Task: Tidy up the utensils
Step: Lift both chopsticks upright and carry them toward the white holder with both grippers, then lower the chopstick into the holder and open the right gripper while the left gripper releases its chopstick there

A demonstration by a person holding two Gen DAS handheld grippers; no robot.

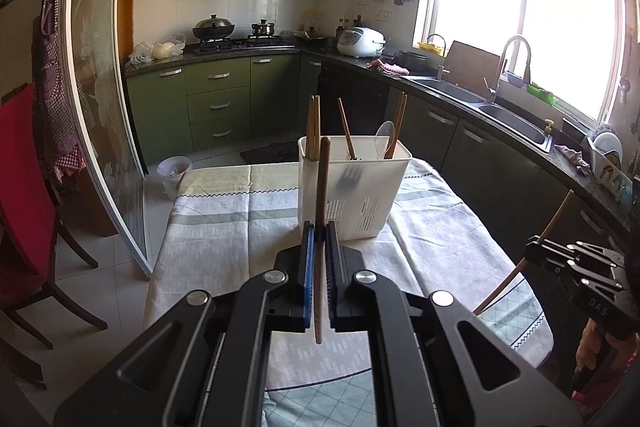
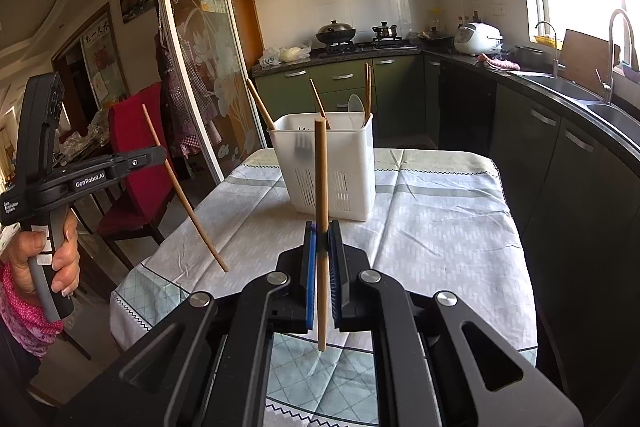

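A white utensil holder stands on the table's far half; it also shows in the right wrist view. Several wooden chopsticks, a white spoon and a fork stand in it. My left gripper is shut on a wooden chopstick, held upright above the table in front of the holder. My right gripper is shut on another wooden chopstick, also upright. Each gripper shows in the other's view: the right one and the left one, each with its chopstick.
The table has a pale patterned cloth. A red chair stands at its left, by a glass sliding door. Green kitchen cabinets, a stove with pots and a counter with sinks lie beyond. A small bin sits on the floor.
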